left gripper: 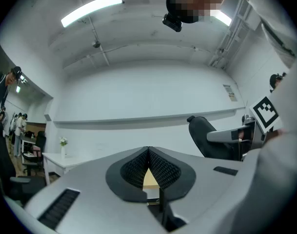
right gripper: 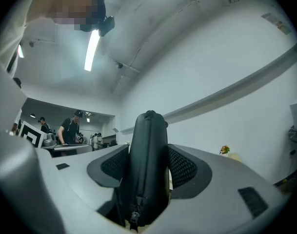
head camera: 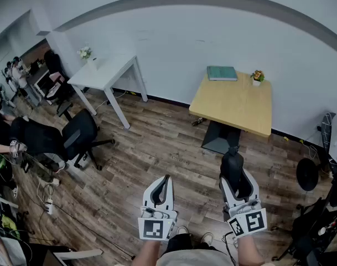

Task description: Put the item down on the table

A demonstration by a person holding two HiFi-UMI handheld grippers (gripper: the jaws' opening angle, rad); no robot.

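Note:
A black zipped case [right gripper: 147, 169] stands upright between the jaws of my right gripper [right gripper: 148, 165], which is shut on it; in the head view the black zipped case [head camera: 233, 169] sticks out ahead of the right gripper [head camera: 234, 183]. My left gripper [head camera: 164, 188] is held beside it at the same height, shut with nothing in it; in the left gripper view the left gripper [left gripper: 149, 167] has its ribbed pads meeting at the tips. A wooden table [head camera: 234, 105] stands ahead by the wall, across a stretch of wood floor.
On the wooden table lie a green book [head camera: 222, 73] and a small potted plant [head camera: 258, 77]. A white table [head camera: 104, 73] with a flower vase stands at the left, black office chairs [head camera: 79, 132] near it. People sit and stand at far left. Dark equipment [head camera: 317, 204] crowds the right edge.

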